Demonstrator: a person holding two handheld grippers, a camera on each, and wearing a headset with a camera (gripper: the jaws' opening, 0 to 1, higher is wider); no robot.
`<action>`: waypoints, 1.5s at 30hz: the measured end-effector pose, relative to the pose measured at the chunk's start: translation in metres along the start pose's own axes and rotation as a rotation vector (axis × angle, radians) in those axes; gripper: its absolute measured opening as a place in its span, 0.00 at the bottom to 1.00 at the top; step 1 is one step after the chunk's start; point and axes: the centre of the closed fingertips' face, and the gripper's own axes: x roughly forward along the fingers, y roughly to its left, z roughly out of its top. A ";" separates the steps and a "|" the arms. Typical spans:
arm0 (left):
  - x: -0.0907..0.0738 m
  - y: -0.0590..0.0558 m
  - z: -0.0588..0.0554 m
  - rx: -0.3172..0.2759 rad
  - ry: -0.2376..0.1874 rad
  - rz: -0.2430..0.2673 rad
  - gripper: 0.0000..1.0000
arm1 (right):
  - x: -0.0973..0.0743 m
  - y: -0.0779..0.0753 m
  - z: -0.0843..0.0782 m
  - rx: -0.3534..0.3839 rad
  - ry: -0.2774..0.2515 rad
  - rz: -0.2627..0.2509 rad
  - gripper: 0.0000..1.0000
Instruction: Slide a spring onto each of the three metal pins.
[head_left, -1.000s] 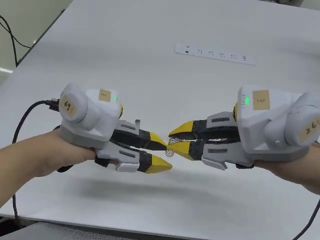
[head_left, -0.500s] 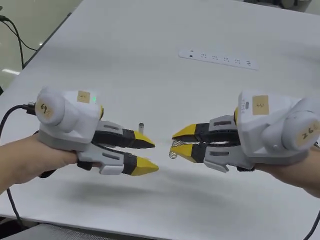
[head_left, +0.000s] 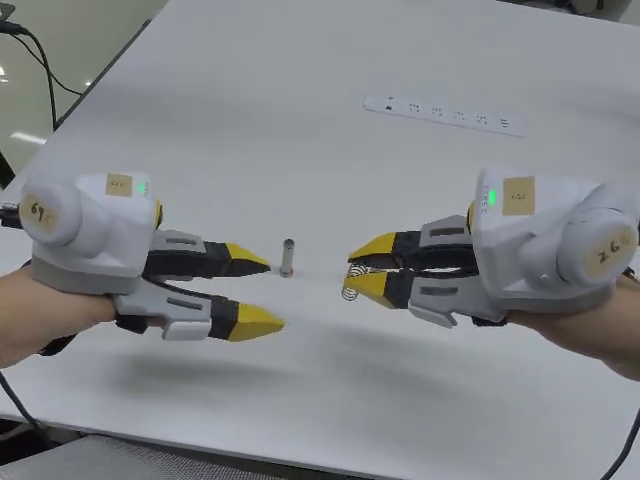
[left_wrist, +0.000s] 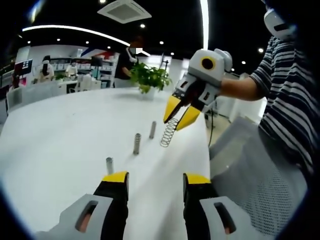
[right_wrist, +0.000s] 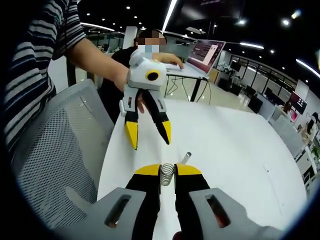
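Observation:
My right gripper (head_left: 362, 270) is shut on a small metal spring (head_left: 350, 290), which hangs slanted from its yellow tips above the white table. One upright metal pin (head_left: 288, 257) stands between the two grippers. My left gripper (head_left: 258, 292) is open and holds nothing, its tips just left of that pin. In the left gripper view three pins (left_wrist: 136, 143) stand in a row ahead of the open left gripper (left_wrist: 156, 179), and the right gripper (left_wrist: 184, 111) holds the spring (left_wrist: 169, 132) above the farthest one. In the right gripper view the spring (right_wrist: 167, 174) sits between the jaws of my right gripper (right_wrist: 168, 171), with a pin (right_wrist: 186, 158) just beyond.
A white power strip (head_left: 443, 113) lies at the far side of the table (head_left: 300, 120). A black cable (head_left: 45, 70) runs past the table's left edge. A grey mesh chair (right_wrist: 55, 145) stands at the near edge.
My left gripper has drawn back to the left, away from the right gripper and the spring, uncovering the pin. The right gripper has stayed shut on the spring.

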 end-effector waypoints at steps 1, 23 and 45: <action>-0.002 0.001 -0.001 -0.004 0.001 0.005 0.39 | 0.000 -0.001 0.000 -0.001 -0.001 -0.002 0.07; -0.032 0.027 -0.016 -0.046 -0.034 0.157 0.93 | 0.023 -0.017 0.002 -0.007 0.008 -0.034 0.07; -0.034 0.028 -0.019 -0.058 -0.062 0.172 0.98 | 0.055 -0.052 0.021 0.107 -0.022 -0.067 0.07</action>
